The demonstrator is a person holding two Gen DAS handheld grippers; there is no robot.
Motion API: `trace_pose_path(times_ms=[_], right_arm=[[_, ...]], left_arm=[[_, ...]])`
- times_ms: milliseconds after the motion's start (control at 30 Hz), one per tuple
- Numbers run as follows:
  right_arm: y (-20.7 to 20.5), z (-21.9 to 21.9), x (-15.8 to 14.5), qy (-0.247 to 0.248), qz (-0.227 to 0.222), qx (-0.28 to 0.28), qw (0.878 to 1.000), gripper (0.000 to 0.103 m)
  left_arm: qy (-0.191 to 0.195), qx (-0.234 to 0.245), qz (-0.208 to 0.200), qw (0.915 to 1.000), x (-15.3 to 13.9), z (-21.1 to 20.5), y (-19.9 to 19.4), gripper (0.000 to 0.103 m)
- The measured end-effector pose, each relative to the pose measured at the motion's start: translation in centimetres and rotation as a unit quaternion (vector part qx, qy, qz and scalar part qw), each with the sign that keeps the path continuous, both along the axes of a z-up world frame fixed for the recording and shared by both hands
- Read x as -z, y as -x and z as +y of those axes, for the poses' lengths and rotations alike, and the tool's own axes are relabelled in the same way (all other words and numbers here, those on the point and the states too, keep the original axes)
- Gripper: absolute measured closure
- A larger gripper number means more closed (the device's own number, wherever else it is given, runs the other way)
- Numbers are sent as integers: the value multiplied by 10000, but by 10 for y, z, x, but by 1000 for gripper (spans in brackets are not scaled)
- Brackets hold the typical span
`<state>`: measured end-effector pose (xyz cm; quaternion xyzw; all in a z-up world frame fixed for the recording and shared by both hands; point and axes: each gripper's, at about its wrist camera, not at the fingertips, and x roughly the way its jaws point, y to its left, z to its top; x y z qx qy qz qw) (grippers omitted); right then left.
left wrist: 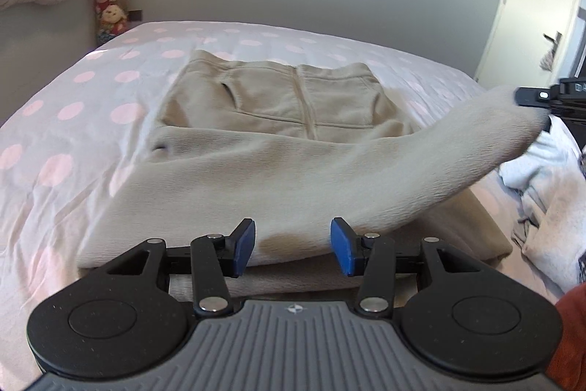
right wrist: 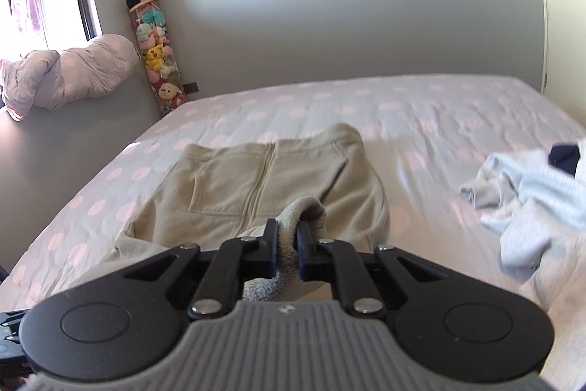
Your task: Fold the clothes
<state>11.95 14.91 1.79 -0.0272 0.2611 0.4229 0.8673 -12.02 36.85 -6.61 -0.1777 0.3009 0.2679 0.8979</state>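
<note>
A beige fleece jacket (left wrist: pixel 293 98) lies zip side up on the pink-dotted bed sheet (left wrist: pixel 73 90). One sleeve (left wrist: pixel 421 152) is lifted off it and stretches to the right, where my right gripper (left wrist: pixel 538 98) holds its end. In the right wrist view the right gripper (right wrist: pixel 287 244) is shut on the fleecy cuff (right wrist: pixel 307 211), above the jacket (right wrist: pixel 256 185). My left gripper (left wrist: pixel 293 239) stands open at the jacket's near edge. Its blue pads (left wrist: pixel 245 244) are apart, with the flat beige cloth showing between them and not pinched.
A heap of pale grey and white clothes (right wrist: pixel 531 193) lies on the bed's right side, also seen as a heap (left wrist: pixel 549 193) in the left wrist view. A tube of plush toys (right wrist: pixel 157 50) and a rolled duvet (right wrist: pixel 73 72) stand far left. A door (left wrist: pixel 531 6) is far right.
</note>
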Motion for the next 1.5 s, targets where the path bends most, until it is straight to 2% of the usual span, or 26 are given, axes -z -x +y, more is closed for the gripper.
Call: trace_pose_path(times_ms=[167,233,433,600,667,733,767,833,1000,1167,1400,1500], right_arm=[[0,-7,-12,-80,-437,127,9989,92],[-10,-7,1,24,-198,172,9997,92],[-34,-5,64,504,428,429,9969,92],[-45,-7,97,747,865,534,9920,90],[-47,-10,101,774,972,526,9909,83],[-51,-16,99,700,1046,555,9905,80],[-53,-18,98,647,1090,569,9903,67],[-59,-22,95,563,1198,595,9894,52],[-79,-19,100,524,1526,614,9850,51],[-96,-5,117,642,1933,542,9775,51],[-102,11,131,799,2208,284,9716,48],[-106,15,136,800,2388,204,9675,48]], left_arm=[[231,-398,-63,9989,-2,23,17,60],[314,-483,-46,9983,-2,30,20,59],[459,-537,79,9975,-5,47,25,59],[395,-475,217,9979,-18,68,22,56],[345,-446,298,9980,-21,78,18,55],[315,-394,380,9980,-25,88,12,55],[307,-364,416,9980,-26,93,9,55],[341,-324,463,9978,-28,104,1,54],[471,-232,563,9970,-32,129,-24,53],[792,-236,685,9942,-27,158,-55,48],[1382,-527,1010,9838,-1,205,-100,47],[1557,-592,1305,9773,16,219,-119,47]])
